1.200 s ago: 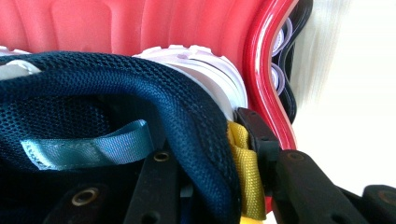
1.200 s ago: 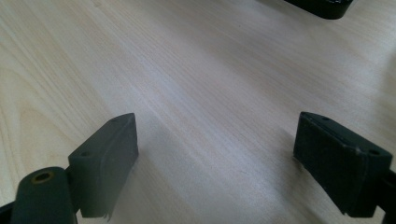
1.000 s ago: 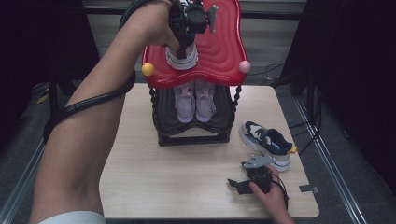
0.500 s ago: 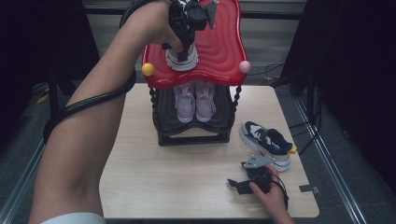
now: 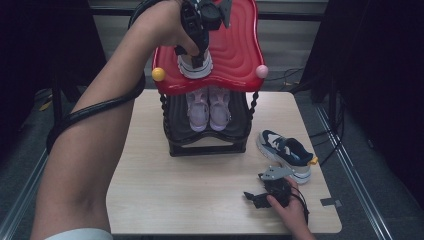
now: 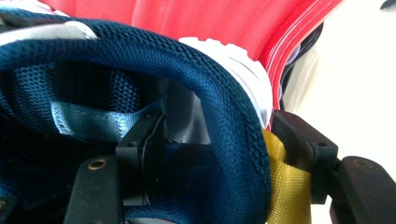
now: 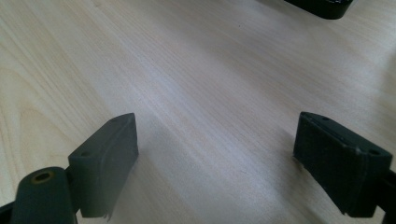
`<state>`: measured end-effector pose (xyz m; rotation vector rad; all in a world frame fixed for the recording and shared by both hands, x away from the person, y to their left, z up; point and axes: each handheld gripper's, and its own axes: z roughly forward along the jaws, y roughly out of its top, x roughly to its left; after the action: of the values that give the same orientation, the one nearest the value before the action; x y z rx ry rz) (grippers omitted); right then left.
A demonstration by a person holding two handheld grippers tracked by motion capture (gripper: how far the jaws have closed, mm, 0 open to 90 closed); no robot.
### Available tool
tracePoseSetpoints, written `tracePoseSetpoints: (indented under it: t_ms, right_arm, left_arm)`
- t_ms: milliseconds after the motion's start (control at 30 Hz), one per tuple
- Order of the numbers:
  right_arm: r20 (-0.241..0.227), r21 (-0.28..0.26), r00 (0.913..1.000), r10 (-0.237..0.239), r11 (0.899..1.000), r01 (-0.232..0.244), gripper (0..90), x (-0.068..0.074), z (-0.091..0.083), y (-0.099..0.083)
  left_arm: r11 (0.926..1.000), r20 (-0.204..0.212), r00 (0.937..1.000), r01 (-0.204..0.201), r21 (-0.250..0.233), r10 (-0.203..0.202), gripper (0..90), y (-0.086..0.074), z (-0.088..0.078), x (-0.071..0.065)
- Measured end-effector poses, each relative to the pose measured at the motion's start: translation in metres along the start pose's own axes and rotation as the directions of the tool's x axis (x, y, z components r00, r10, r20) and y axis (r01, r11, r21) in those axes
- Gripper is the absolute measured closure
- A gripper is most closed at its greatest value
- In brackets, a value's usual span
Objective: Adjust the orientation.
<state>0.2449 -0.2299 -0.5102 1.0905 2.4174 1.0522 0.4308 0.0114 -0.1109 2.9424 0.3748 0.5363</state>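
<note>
Left hand-held gripper [image 5: 199,57] jaws just opened

Left forearm [image 5: 95,150] stretched far forward and up, cable looped round it. Left hand [image 5: 167,27] wrapped over the left gripper [image 5: 200,57], pointing steeply down; jaws just been opening, one inside a shoe's heel collar, the other outside it (pads no longer pressing). Right hand [image 5: 290,212] low near the table's front edge, gripping the right gripper [image 5: 257,197], lying almost level, jaws spread wide with nothing between them.
</note>
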Motion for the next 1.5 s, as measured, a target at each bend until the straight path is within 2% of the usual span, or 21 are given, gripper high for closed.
tracePoseSetpoints:
  t_ms: [233, 267, 367, 467, 567, 800, 900, 1167, 1500]
  right_arm:
    - [0.000, 0.000, 1.0000, 0.000, 1.000, 0.000, 13.2, 0.000, 0.000, 0.000]
    - [0.000, 0.000, 1.0000, 0.000, 1.000, 0.000, 13.2, 0.000, 0.000, 0.000]
    - [0.000, 0.000, 1.0000, 0.000, 1.000, 0.000, 13.2, 0.000, 0.000, 0.000]
    - [0.000, 0.000, 1.0000, 0.000, 1.000, 0.000, 13.1, 0.000, 0.000, 0.000]
    - [0.000, 0.000, 1.0000, 0.000, 1.000, 0.000, 13.2, 0.000, 0.000, 0.000]
    - [0.000, 0.000, 1.0000, 0.000, 1.000, 0.000, 13.2, 0.000, 0.000, 0.000]
    - [0.000, 0.000, 1.0000, 0.000, 1.000, 0.000, 13.2, 0.000, 0.000, 0.000]
    - [0.000, 0.000, 1.0000, 0.000, 1.000, 0.000, 13.2, 0.000, 0.000, 0.000]
    - [0.000, 0.000, 1.0000, 0.000, 1.000, 0.000, 13.2, 0.000, 0.000, 0.000]
  left_arm:
    - [0.9998, 0.010, 0.9999, 0.011, -0.019, -0.011, 30.2, 0.001, -0.003, 0.002]
    - [0.9994, 0.010, 0.9997, 0.023, -0.025, -0.023, 28.8, 0.001, -0.004, 0.002]
    - [0.9996, -0.004, 0.9998, 0.019, -0.023, -0.019, 24.6, 0.002, -0.006, 0.002]
    - [0.9992, -0.007, 0.9993, 0.036, -0.018, -0.037, 20.1, 0.002, -0.007, 0.002]
    - [0.9986, 0.025, 0.9987, 0.045, -0.028, -0.044, 19.6, 0.001, -0.007, 0.002]
    - [0.9973, 0.038, 0.9974, 0.062, -0.039, -0.060, 18.8, 0.001, -0.009, 0.002]
    - [0.9976, 0.045, 0.9977, 0.052, -0.045, -0.050, 18.2, -0.001, -0.011, 0.003]
    - [0.9972, 0.049, 0.9973, 0.056, -0.049, -0.054, 18.3, -0.004, -0.019, 0.002]
    - [0.9977, 0.089, 0.9945, 0.059, -0.034, -0.056, 20.7, -0.010, -0.032, 0.001]
